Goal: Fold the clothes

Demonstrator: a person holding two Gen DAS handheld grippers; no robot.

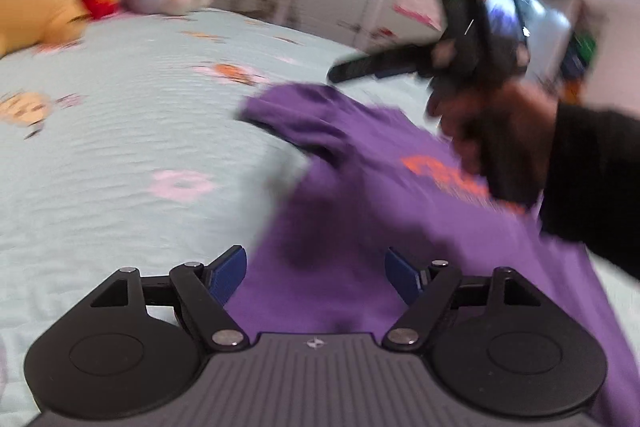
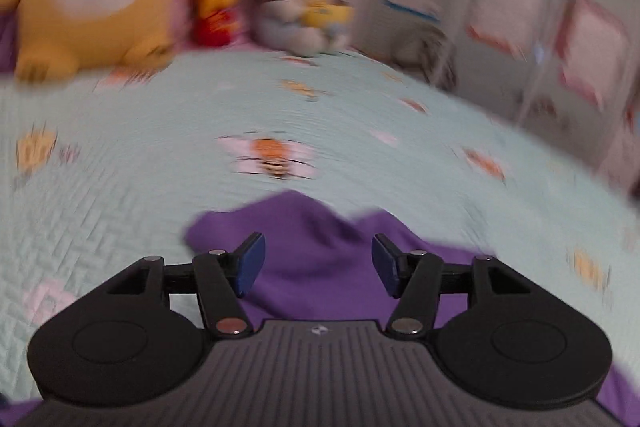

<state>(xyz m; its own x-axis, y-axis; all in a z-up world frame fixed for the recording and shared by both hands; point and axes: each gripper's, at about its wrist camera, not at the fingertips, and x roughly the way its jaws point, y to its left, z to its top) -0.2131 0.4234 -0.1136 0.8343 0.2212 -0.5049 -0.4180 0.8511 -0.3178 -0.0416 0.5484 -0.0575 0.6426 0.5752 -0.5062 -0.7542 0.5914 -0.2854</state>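
Left gripper (image 1: pixel 316 273), bottom centre of its own view: blue pads (image 1: pixel 230 277) spread wide, nothing pinched between them. Right gripper (image 2: pixel 318 265), bottom centre of its view: jaws parted, pads clear of any grip. In the left view, right hand (image 1: pixel 494 143) at right of frame, dark sleeve (image 1: pixel 592 183) behind it, clasping its gripper's handle; fingers point toward frame centre. Heavy blur.
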